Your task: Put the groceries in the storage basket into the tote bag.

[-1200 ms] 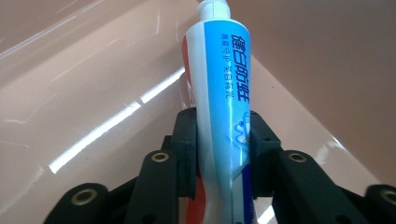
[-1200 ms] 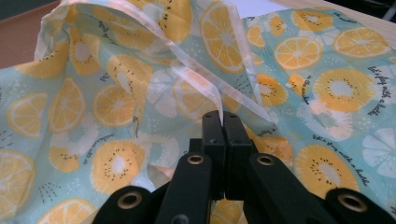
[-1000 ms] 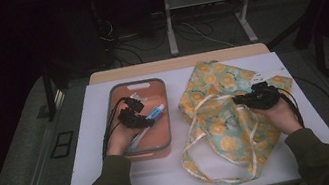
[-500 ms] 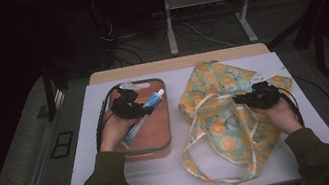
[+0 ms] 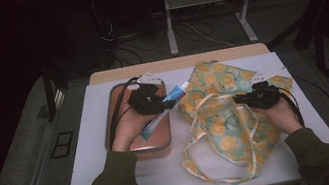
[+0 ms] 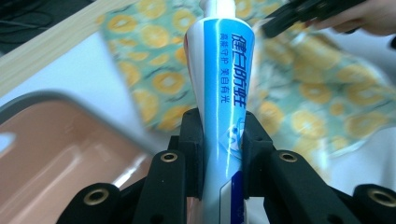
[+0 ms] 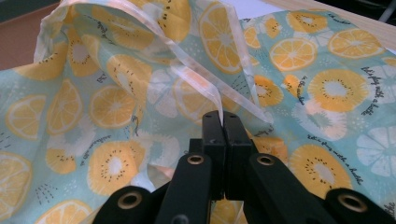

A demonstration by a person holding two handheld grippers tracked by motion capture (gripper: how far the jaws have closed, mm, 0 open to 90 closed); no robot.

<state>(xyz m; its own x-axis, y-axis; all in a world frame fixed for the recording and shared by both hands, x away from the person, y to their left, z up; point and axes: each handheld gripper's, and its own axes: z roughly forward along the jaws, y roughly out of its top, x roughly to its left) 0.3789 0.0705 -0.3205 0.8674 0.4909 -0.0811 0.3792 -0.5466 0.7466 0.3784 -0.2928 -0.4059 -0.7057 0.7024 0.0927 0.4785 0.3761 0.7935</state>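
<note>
My left gripper (image 5: 154,105) hangs over the tray (image 5: 116,111), the tube (image 6: 219,88) between its jaws. The bag (image 5: 225,120) lies right of it, under my right gripper (image 5: 251,99).

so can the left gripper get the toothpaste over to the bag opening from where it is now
Probably yes. The left gripper holds the toothpaste tube above the tray, its cap pointing at the fruit-print bag. Nothing stands between them, and the right gripper pinches the bag's rim up.
</note>
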